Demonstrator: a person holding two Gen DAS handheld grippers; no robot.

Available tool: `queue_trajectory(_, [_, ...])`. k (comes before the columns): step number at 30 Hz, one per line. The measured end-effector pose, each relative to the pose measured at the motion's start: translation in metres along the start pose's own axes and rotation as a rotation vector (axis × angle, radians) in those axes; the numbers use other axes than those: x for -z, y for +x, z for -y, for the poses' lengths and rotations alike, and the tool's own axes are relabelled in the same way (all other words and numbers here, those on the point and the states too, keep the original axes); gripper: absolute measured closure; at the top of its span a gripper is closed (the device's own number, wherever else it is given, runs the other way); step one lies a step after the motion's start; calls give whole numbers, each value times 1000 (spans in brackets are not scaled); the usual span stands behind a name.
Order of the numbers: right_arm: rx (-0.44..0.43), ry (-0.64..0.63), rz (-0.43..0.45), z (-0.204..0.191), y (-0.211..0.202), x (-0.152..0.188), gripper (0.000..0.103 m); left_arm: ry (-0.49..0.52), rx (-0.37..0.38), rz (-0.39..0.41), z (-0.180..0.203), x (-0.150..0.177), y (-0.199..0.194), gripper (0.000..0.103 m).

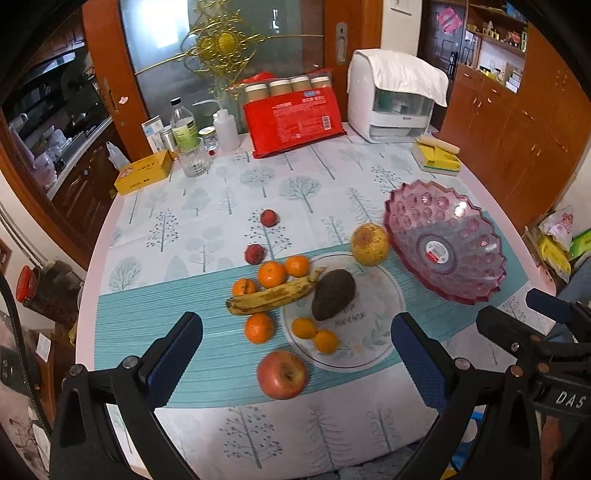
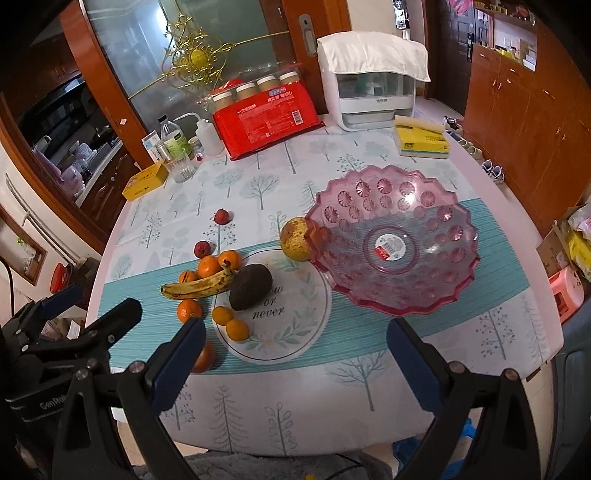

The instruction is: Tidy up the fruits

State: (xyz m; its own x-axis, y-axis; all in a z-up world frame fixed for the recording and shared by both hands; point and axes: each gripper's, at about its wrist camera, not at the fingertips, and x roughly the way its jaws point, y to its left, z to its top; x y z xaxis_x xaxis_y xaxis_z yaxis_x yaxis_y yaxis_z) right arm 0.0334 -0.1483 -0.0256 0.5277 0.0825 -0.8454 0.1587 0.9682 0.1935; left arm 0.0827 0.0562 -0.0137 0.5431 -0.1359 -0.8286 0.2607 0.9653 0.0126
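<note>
Fruits lie mid-table: an avocado (image 1: 333, 294) on the flat plate (image 1: 373, 350), a banana (image 1: 271, 296) and apple (image 1: 282, 374) beside it, pink bowl (image 2: 393, 240) to the right. Both hand-held grippers, left (image 1: 295, 350) and right (image 2: 295, 354), hover spread, holding nothing. In the right view, a finger half hides the apple.

The worktop (image 1: 258, 424) wears a pale cloth printed with trees, crossed by a teal striped runner (image 1: 147, 325). At 12 o'clock stands a frosted glass door (image 1: 229, 48) in a reddish wood frame, a gold ornament (image 1: 221, 42) on it, daylight glowing through the pane. At 10 o'clock an opening shows a dim kitchen (image 1: 62, 114). At 2 o'clock wooden cabinets (image 1: 517, 140) run under open shelves (image 1: 495, 33), with a dark door (image 1: 441, 33) beside them. Shoes (image 2: 493, 171) sit on the pale floor by the cabinets.
</note>
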Motion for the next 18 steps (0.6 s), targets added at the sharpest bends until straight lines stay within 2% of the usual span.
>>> queue_trajectory(8, [-15,-18,-11,-27,28,4,5,15,-6,84,-46,13,8,2])
queue_trajectory(14, [-18,-40,-36,-47,52,8,7,18,4,29,-75,23,28,2])
queue_trajectory(18, [-10,-63,-56,-59,72,14,14,12,33,-18,-91,31,47,2])
